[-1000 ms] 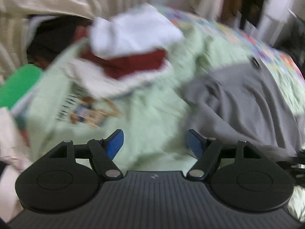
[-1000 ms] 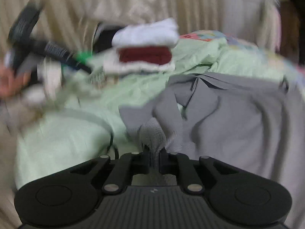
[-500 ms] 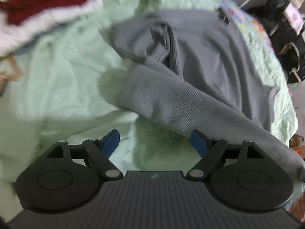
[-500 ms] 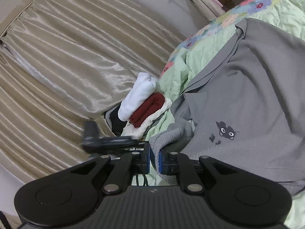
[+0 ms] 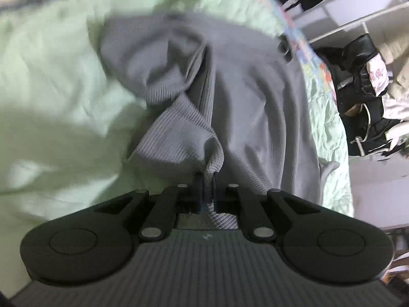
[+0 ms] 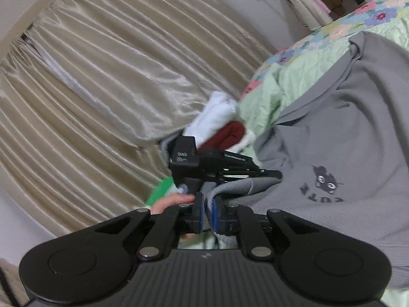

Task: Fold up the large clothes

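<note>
A large grey ribbed sweatshirt [image 5: 245,84] lies on a pale green bedspread [image 5: 51,81]. My left gripper [image 5: 207,181] is shut on a fold of its sleeve near the cuff. In the right wrist view the sweatshirt [image 6: 345,133] shows a small black cat print [image 6: 323,179]. My right gripper [image 6: 207,213] is shut on the grey sleeve cuff and holds it lifted. The left gripper's body [image 6: 204,161] is close in front of the right one, with a hand below it.
A stack of folded white and dark red clothes [image 6: 219,125] sits at the bed's far side by beige curtains [image 6: 102,89]. A green item [image 6: 161,192] lies near it. Shelving with dark clutter [image 5: 363,76] stands beyond the bed's right edge.
My left gripper went from open above the sleeve to shut on it. My right gripper kept hold of the cuff, and the left gripper came close in front of it.
</note>
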A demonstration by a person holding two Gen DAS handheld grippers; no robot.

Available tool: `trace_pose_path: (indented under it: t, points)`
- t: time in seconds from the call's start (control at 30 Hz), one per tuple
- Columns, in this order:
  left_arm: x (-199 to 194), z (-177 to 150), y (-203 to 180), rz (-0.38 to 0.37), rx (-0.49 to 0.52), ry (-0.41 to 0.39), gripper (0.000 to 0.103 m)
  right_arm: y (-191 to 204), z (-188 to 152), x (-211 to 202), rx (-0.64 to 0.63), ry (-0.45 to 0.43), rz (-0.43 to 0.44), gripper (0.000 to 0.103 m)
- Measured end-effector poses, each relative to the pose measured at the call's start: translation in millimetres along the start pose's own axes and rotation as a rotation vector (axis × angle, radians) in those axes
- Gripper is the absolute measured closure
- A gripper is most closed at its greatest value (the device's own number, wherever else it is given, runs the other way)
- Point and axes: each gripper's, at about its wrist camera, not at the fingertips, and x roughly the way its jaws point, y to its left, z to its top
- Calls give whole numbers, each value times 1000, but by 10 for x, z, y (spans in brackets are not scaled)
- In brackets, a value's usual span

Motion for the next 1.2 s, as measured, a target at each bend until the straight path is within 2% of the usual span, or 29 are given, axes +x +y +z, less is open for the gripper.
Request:
trace_pose_path:
  t: [0.03, 0.13, 0.23, 0.27, 0.3, 0.33, 0.37, 0.43, 0.5, 0.53, 0.57, 0.6, 0.67, 0.7, 0.77, 0.8, 0.87, 0.9, 0.97, 1.0, 1.03, 1.1, 1.13, 1.17, 1.2]
  points:
    - [-205, -25, -17, 18, 19, -56, 97, 10, 2, -8, -1, 20, 8, 94]
    - [-653, -120, 35, 79, 41, -130, 97, 5, -59, 23, 13, 117, 32, 95]
    - [-850, -118, 147, 166, 43, -130, 94, -10, -201, 192, 1, 285, 39, 94]
    - [-857, -74, 165, 208, 59, -125, 86, 16, -249, 264, -25, 341, 4, 88]
    - [-852, -24, 186, 255, 69, -113, 79, 35, -266, 286, -39, 358, -26, 83]
    - [-858, 37, 221, 312, 61, -103, 65, 92, -245, 262, -61, 346, -70, 72]
    - [-914, 90, 262, 355, 48, -127, 54, 149, -224, 236, -83, 333, -114, 63]
    - [-1045, 174, 324, 397, 37, -191, 43, 203, -64, 51, -63, 255, -105, 51]
    - [-1061, 270, 354, 396, 29, -220, 31, 234, 102, -146, -34, 173, -87, 49]
    - [-1002, 376, 352, 362, 41, -217, 20, 238, 277, -286, -15, 112, -90, 48]
    - [-864, 518, 362, 328, 47, -194, 12, 228, 448, -371, -3, 66, -103, 46]
    - [-701, 660, 386, 309, 43, -164, 10, 189, 634, -403, 13, 23, -135, 44]
    - [-488, 812, 379, 298, 26, -139, 10, 99, 963, -416, 41, -43, -208, 43]
    - [-248, 959, 356, 303, 28, -119, 10, 48, 1105, -397, 52, -66, -249, 42]
    - [88, 1092, 270, 341, 85, -76, 10, -186, 1577, -199, 91, -97, -375, 41]
    - [232, 1104, 193, 371, 142, -54, 10, -311, 1775, -64, 105, -96, -417, 40]
    - [526, 1088, 3, 469, 321, -22, 10, -532, 2023, 169, 136, -85, -458, 39]
    - [664, 1033, -89, 520, 436, -11, 10, -624, 2105, 258, 153, -81, -470, 38]
    - [924, 866, -239, 608, 674, 10, 8, -1055, 2428, 656, 237, -50, -491, 38]
    - [1018, 817, -270, 640, 734, 13, 8, -1185, 2502, 787, 241, -60, -517, 38]
    - [1067, 809, -278, 659, 750, 7, 8, -1312, 2575, 916, 243, -71, -542, 38]
    - [1109, 873, -241, 643, 699, -24, 11, -1527, 2695, 1154, 222, -128, -626, 38]
    - [1094, 912, -212, 613, 661, -38, 27, -1637, 2740, 1275, 202, -135, -667, 38]
    - [1065, 977, -158, 549, 597, -44, 60, -1689, 2739, 1341, 196, -135, -682, 38]
    - [1046, 1016, -124, 507, 559, -44, 70, -1865, 2786, 1489, 204, -136, -732, 38]
